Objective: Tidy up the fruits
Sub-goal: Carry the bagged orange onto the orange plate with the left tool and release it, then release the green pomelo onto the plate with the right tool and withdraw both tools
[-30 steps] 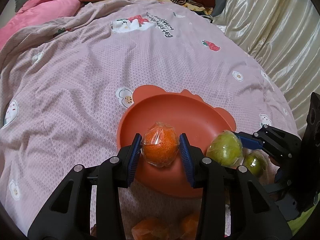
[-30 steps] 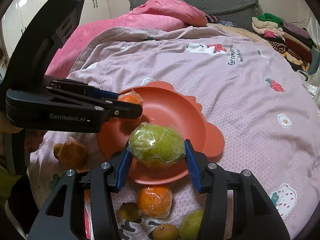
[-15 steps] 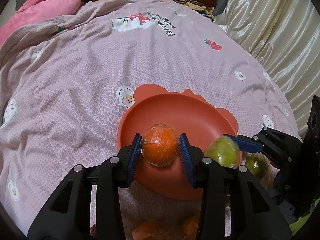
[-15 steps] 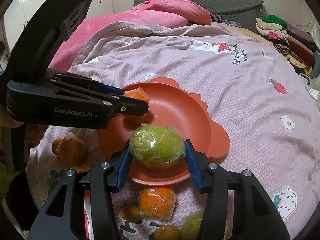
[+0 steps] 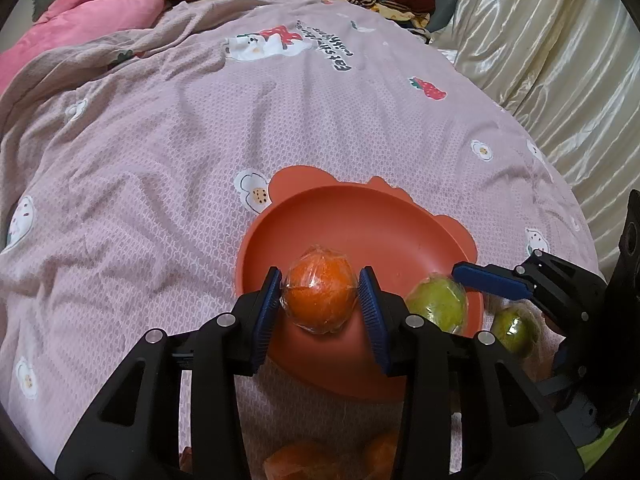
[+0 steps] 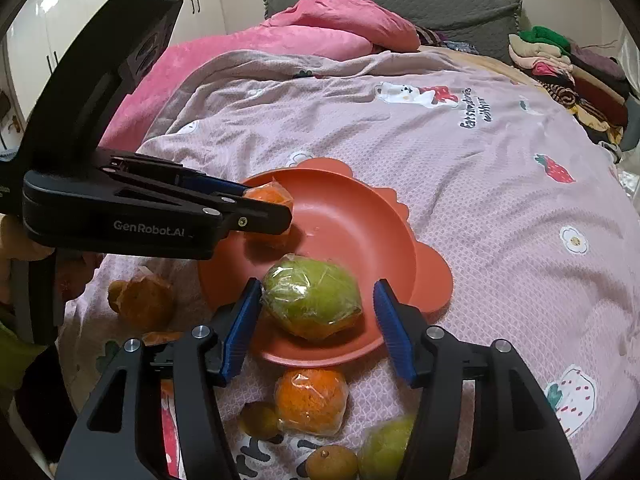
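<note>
So the bed (image 6: 500, 208) with its pink printed cover is the work surface here, soft and lumpy, which matters for everything below. The orange plate (image 6: 360, 232) sits on it near the foot end, and it's shallow, so stuff can roll.

Right gripper (image 6: 316, 322): the fingers are apart now, with a gap on the right side of the green wrapped fruit (image 6: 312, 298), which looks like it's resting on the plate's near edge. Best move there, I reckon, is to back straight out without nudging it, since it's close to the rim.

Left gripper (image 5: 320, 300) is clamped on the wrapped orange (image 5: 320, 300), held over the near-left part of the plate. I'd lower it until it's actually sitting on the plate before opening, and set it a bit away from the green one so they don't knock.

More loose fruit waits on the bed just in front of the plate, like another wrapped orange (image 6: 312, 400) and a small brown one (image 6: 332, 462).
</note>
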`<state>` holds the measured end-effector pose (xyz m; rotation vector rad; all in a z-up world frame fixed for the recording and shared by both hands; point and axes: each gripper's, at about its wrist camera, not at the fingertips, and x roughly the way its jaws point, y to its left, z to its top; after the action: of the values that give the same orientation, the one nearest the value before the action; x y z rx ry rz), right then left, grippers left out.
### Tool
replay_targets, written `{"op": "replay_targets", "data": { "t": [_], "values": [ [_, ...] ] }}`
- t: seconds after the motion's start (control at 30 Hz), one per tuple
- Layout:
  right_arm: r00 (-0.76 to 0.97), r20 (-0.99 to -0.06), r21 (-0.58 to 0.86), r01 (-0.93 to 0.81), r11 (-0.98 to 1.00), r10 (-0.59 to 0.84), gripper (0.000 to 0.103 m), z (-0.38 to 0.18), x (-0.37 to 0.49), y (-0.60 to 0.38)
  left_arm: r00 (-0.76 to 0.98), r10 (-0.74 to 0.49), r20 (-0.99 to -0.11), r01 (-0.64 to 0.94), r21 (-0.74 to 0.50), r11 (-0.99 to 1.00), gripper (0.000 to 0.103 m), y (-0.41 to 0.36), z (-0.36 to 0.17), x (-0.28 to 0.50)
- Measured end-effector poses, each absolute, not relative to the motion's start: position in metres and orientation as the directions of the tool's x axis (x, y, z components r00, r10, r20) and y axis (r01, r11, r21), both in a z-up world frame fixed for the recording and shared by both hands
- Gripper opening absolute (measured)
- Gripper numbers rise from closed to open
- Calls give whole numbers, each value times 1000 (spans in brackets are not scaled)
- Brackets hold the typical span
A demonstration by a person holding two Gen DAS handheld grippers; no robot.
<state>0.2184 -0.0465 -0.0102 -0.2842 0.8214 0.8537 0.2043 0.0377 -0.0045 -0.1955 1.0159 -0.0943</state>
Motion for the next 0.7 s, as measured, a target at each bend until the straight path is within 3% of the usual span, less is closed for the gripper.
{"op": "replay_targets", "data": {
  "t": [0.7],
  "values": [
    [404, -710, 114, -742, 660, 577, 71, -1, 211, -61, 573, -142, -807, -26, -190, 981, 45, 35, 13, 187]
  ]
}}
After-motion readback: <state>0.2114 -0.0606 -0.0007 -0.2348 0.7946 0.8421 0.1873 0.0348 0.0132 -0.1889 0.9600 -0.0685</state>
